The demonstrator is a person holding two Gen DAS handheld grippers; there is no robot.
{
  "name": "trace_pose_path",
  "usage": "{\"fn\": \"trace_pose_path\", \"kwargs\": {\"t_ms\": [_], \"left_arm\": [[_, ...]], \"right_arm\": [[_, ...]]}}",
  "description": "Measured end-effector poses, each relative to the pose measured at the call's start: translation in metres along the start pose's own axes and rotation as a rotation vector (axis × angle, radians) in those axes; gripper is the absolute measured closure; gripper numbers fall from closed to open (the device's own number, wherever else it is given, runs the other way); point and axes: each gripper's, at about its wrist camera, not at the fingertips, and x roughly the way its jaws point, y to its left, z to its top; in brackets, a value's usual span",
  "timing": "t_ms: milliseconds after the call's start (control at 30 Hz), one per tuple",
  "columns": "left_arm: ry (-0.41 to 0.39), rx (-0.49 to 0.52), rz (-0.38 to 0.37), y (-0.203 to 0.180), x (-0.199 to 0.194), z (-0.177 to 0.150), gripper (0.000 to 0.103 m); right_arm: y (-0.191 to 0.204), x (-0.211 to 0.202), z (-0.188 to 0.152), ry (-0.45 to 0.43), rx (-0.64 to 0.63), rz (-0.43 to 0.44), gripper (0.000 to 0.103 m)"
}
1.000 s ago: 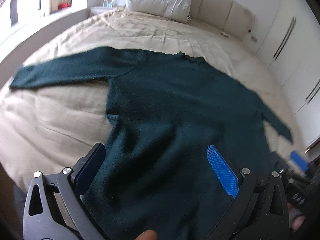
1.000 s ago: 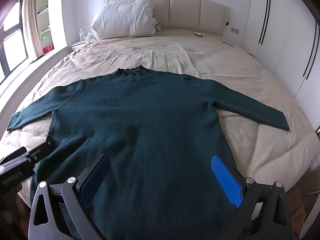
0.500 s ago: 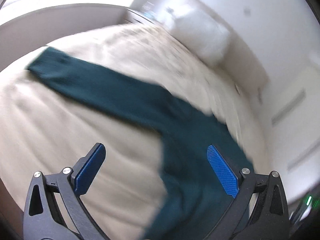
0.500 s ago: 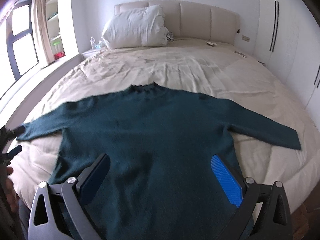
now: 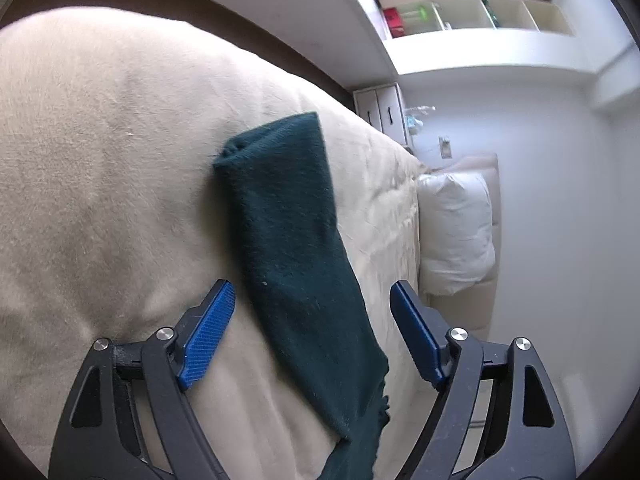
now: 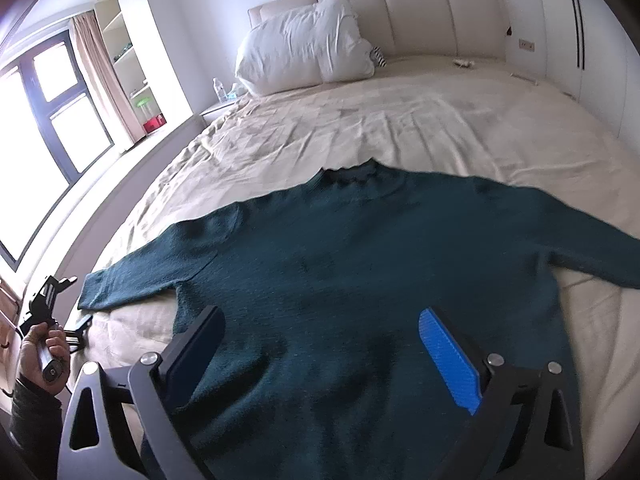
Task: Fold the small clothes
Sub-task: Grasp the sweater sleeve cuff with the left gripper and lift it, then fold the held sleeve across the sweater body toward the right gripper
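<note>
Sweater, dark green knit, spread flat and face-down-or-up (cannot tell which) across the near half of the beige bed, collar toward the pillow, both sleeves stretched out sideways. Nothing folded yet. A second ago, left wrist view full of the sweater's body; now filled with only the left sleeve, cuff away from the camera, running between the blue pads. Big swing out to the side, then, and a roll of the wrist, bed and shelves now tipped on edge in that view. Left gripper straddling the sleeve, jaws just been closing from full width, sleeve between them but pads clear of the cloth on both sides, nothing held. Likely meaning: first fold lining up, sleeve to be pinched and carried in over the body. Seen from the right wrist view, left hand low at the bed's corner, just beside the cuff, gripper angled down toward it. Right gripper hovering over the sweater's lower body, jaws wide apart, empty, tilted down, barely shifted closer.
</note>
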Motion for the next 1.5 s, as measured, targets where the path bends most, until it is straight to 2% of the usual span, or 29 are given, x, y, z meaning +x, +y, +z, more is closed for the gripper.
{"fn": "trace_pose_path", "kwargs": {"t_ms": [200,267,300,333,367,433,467,500,567,633,700,800,833,900,967,1033,1100,1167,1233,1300,1400,1500], "left_arm": [[-0.041,-0.051,-0.008,0.003,0.021,0.024,0.024],[-0.058,-0.069,-0.014,0.003,0.029,0.024,0.030],[-0.063,-0.070,-0.010,0.002,0.034,0.028,0.045],[-0.060,-0.073,-0.005,0.003,0.038,0.031,0.054],[-0.056,-0.082,0.000,0.004,0.043,0.032,0.073],[-0.056,-0.081,0.028,0.010,0.049,0.037,0.087],[-0.064,-0.048,0.058,0.008,0.051,0.037,0.091],[-0.073,0.005,0.092,0.000,0.053,0.037,0.096],[-0.088,0.132,0.129,-0.030,0.062,0.026,0.096],[-0.094,0.305,0.161,-0.067,0.064,0.010,0.096],[-0.053,0.522,0.183,-0.117,0.081,-0.022,0.096],[-0.006,0.898,0.233,-0.182,0.109,-0.102,0.096],[0.008,1.066,0.240,-0.204,0.121,-0.145,0.096],[0.037,1.265,0.247,-0.222,0.139,-0.207,0.096],[0.044,1.519,0.271,-0.220,0.150,-0.287,0.096],[0.037,1.746,0.299,-0.196,0.156,-0.360,0.096],[0.026,1.908,0.350,-0.169,0.177,-0.401,0.096],[0.023,1.992,0.390,-0.142,0.188,-0.425,0.096],[-0.013,2.057,0.412,-0.115,0.186,-0.441,0.096],[-0.031,2.089,0.426,-0.110,0.189,-0.440,0.096],[-0.078,2.107,0.424,-0.107,0.196,-0.433,0.096],[-0.111,2.138,0.418,-0.099,0.186,-0.458,0.096]], "right_arm": [[0.004,0.013,0.000,0.014,0.005,0.025,0.010],[0.004,0.013,-0.001,0.007,0.010,0.036,0.013],[0.003,0.012,0.000,-0.001,0.010,0.035,0.013],[0.001,0.011,0.000,-0.008,0.013,0.035,0.014],[0.000,0.011,0.000,-0.011,0.016,0.035,0.014],[-0.004,0.009,0.001,-0.014,0.018,0.034,0.018],[-0.005,0.009,0.001,-0.015,0.017,0.033,0.019],[-0.008,0.009,0.001,-0.014,0.018,0.031,0.020],[-0.015,0.008,0.002,-0.014,0.025,0.029,0.024],[-0.022,0.008,0.003,-0.012,0.035,0.029,0.026],[-0.034,0.010,0.005,-0.007,0.060,0.040,0.028],[-0.052,0.012,0.008,0.002,0.110,0.061,0.029],[-0.060,0.013,0.010,0.003,0.132,0.069,0.029],[-0.074,0.017,0.016,0.004,0.170,0.086,0.029],[-0.087,0.023,0.022,0.016,0.200,0.112,0.029],[-0.100,0.037,0.029,0.061,0.246,0.169,0.029],[-0.113,0.059,0.034,0.132,0.314,0.262,0.029],[-0.118,0.082,0.039,0.185,0.373,0.359,0.029],[-0.117,0.104,0.042,0.238,0.421,0.442,0.029],[-0.109,0.129,0.043,0.291,0.473,0.530,0.029],[-0.090,0.164,0.043,0.379,0.509,0.610,0.029],[-0.069,0.194,0.042,0.457,0.533,0.675,0.029]]}}
